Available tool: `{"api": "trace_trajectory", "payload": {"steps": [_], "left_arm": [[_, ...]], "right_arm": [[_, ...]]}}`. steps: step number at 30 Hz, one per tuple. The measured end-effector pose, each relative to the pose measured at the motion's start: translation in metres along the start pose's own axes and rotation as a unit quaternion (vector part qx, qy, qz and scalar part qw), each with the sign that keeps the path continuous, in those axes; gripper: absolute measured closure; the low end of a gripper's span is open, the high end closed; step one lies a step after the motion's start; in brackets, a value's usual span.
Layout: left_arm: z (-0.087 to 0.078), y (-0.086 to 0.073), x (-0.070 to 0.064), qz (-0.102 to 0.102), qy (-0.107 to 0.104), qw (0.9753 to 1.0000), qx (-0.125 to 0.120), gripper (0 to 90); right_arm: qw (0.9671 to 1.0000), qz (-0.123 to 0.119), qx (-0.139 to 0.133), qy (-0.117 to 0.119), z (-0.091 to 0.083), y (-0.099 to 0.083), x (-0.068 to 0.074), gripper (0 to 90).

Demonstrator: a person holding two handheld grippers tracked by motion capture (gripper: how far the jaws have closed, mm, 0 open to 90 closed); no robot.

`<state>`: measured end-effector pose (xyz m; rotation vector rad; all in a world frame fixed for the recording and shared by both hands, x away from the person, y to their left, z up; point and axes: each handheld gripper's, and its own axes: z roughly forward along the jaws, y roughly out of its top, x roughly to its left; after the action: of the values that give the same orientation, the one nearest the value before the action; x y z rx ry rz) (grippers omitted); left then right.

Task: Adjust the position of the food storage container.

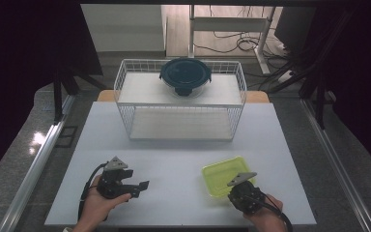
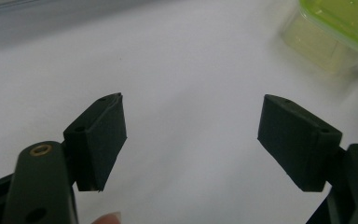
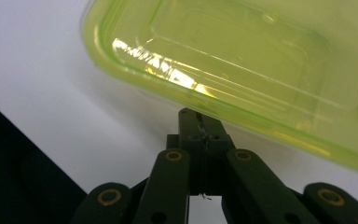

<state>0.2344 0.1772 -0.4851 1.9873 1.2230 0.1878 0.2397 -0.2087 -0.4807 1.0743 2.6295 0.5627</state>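
A lime-green lidded plastic container (image 1: 222,174) sits at the front right of the white table (image 1: 174,154). My right gripper (image 1: 235,189) is at its near edge. In the right gripper view the jaws (image 3: 199,123) are pressed together with their tips at the container's rim (image 3: 242,56), which covers the very ends. My left gripper (image 1: 141,189) rests in a hand at the front left, pointing right, with its jaws wide apart and nothing between them (image 2: 191,135). The green container (image 2: 340,23) lies beyond it at the upper right of the left gripper view.
A white wire two-level rack (image 1: 181,104) stands at the back middle of the table. On its top shelf is a round glass bowl with a dark blue lid (image 1: 185,75). Bare table surface lies between the rack and the grippers.
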Motion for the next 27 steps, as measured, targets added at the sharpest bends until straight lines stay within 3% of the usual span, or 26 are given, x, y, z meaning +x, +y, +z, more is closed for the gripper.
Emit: {"api": "trace_trajectory", "payload": {"steps": [8, 13, 17, 22, 23, 27], "left_arm": [[-0.001, 0.000, 0.001, -0.001, 0.001, 1.0000, -0.001, 22.9], [-0.001, 0.000, 0.002, -0.001, 0.001, 1.0000, -0.001, 22.9], [-0.002, -0.001, 0.003, -0.002, 0.002, 1.0000, -0.002, 22.9], [-0.002, -0.001, 0.004, -0.001, 0.003, 1.0000, 0.000, 22.9], [-0.003, -0.001, 0.004, -0.002, 0.003, 1.0000, -0.001, 22.9], [-0.002, -0.001, 0.004, -0.002, 0.005, 1.0000, -0.001, 23.0]], "right_arm": [[1.0000, -0.004, -0.007, 0.000, 0.011, 0.018, 0.012, 88.9], [0.9999, -0.007, -0.007, 0.003, 0.012, 0.020, 0.014, 88.9], [0.9995, 0.003, -0.017, 0.025, 0.004, 0.016, 0.011, 88.9], [0.9982, 0.021, -0.047, 0.029, -0.020, 0.009, -0.001, 88.9], [0.9972, 0.039, -0.062, 0.017, -0.031, 0.004, -0.014, 88.9], [0.9949, 0.067, -0.075, -0.006, -0.039, -0.001, -0.036, 88.9]]}}
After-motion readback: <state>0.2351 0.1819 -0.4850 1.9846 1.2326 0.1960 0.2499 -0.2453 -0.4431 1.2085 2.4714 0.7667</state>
